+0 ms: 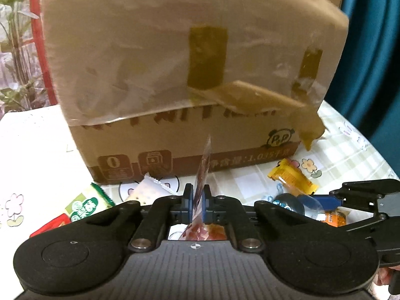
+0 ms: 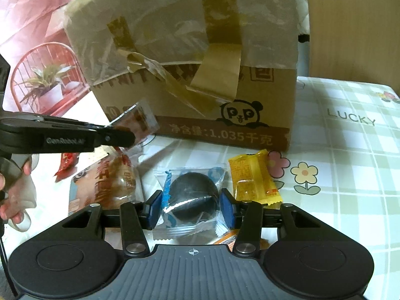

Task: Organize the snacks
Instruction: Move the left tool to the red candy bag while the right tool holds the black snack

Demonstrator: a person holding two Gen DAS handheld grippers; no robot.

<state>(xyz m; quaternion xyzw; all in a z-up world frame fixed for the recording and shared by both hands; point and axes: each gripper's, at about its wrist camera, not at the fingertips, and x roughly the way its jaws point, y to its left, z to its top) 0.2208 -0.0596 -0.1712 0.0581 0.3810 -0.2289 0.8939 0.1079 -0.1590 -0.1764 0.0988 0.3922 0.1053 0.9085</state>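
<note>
The left gripper is closed on a clear packet, which is pinched edge-on between the blue pads and stands up thin above them, in front of the taped box. In the right wrist view the same packet is seen held clear of the table, close to the box's lower left corner. No earlier picture is at hand, so only the grip itself is told.

The right gripper is set around a dark cookie in a clear wrapper with blue print. Its pads stand at either side of the wrapper and seem to touch its edges, but whether they press it firmly cannot be told. The cookie lies on the checked cloth near the table's front edge, between an orange bag on one side and a yellow packet on the other.

For the step in hand, the thin packet is best carried high enough to clear the box's rim and the loose tape flap, since a film held only by its edge is likely to slip or fold if it is brushed. The cookie is better gripped across its body than by the wrapper's crimped ends, and gently, as it is judged brittle. The two hands are close together, so one is better moved at a time. A green packet near the left edge is not yet handled.
</note>
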